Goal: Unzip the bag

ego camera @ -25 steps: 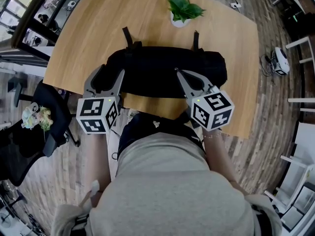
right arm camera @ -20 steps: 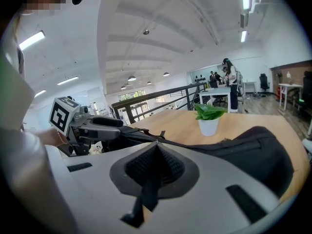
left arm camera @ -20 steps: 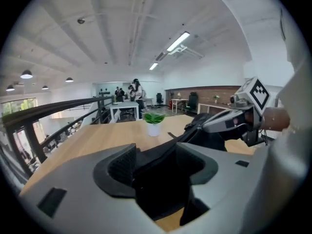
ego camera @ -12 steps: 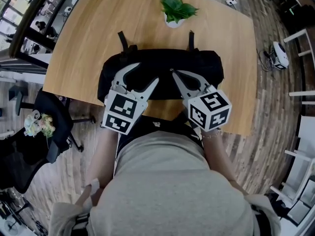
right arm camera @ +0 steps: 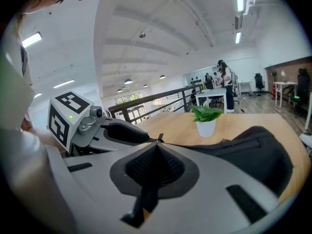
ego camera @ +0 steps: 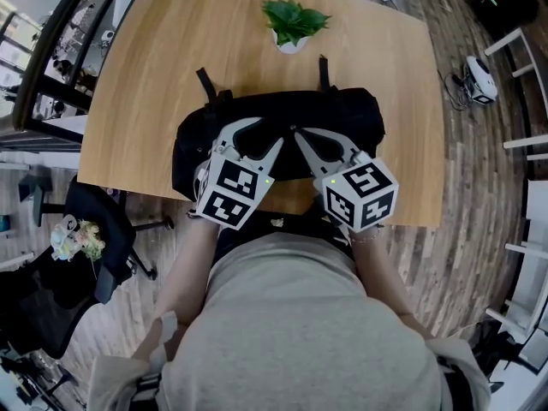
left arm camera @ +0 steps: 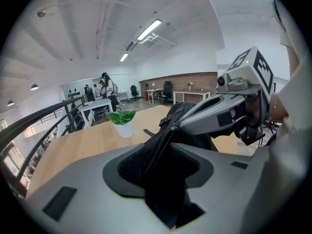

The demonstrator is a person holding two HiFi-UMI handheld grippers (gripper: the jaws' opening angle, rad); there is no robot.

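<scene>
Head view: my left gripper (ego camera: pixel 270 134), swung in from 9 o'clock, is just closing onto the bag (ego camera: pixel 347 114) beside my right gripper (ego camera: pixel 296 132), clamped on the zip pull (right arm camera: pixel 157 140); unzipping looks ready

Your work surface: curved wooden table (ego camera: pixel 145 67), two items on it.
Black bag (ego camera: pixel 342 114) lies lengthwise along your near edge, its two straps flat on the wood toward the far side; potted plant (ego camera: pixel 291 26) stands upright beyond it, not touching.
</scene>
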